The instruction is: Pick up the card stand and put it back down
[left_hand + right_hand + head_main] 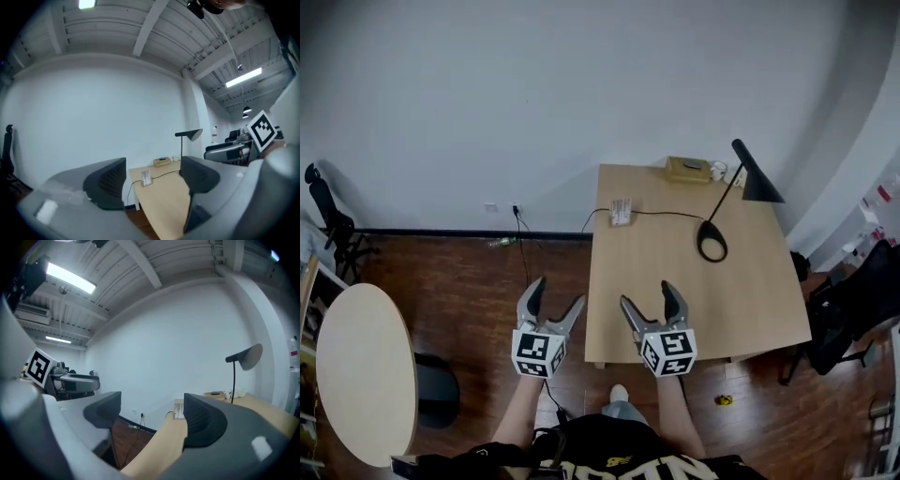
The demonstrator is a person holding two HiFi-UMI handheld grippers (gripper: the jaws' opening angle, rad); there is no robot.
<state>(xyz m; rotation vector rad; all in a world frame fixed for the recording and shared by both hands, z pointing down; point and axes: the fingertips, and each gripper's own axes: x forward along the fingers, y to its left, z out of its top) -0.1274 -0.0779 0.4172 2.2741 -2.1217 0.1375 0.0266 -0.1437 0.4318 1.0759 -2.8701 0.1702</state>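
The card stand [621, 211] is a small white upright card at the far left part of the wooden table [741, 291], with a black cable running past it. It shows small and far off between the jaws in the left gripper view [146, 177] and in the right gripper view [178, 408]. My left gripper [557, 292] hangs open over the floor just left of the table's near corner, with nothing between its jaws. My right gripper [647, 294] stands open and empty above the table's near edge. Both are well short of the stand.
A black desk lamp [712, 240] stands at the table's middle right, a flat tan box [687, 169] and small items at its back edge. A round pale table [361, 370] is at the left, a black chair [853, 309] at the right. The wall is close behind.
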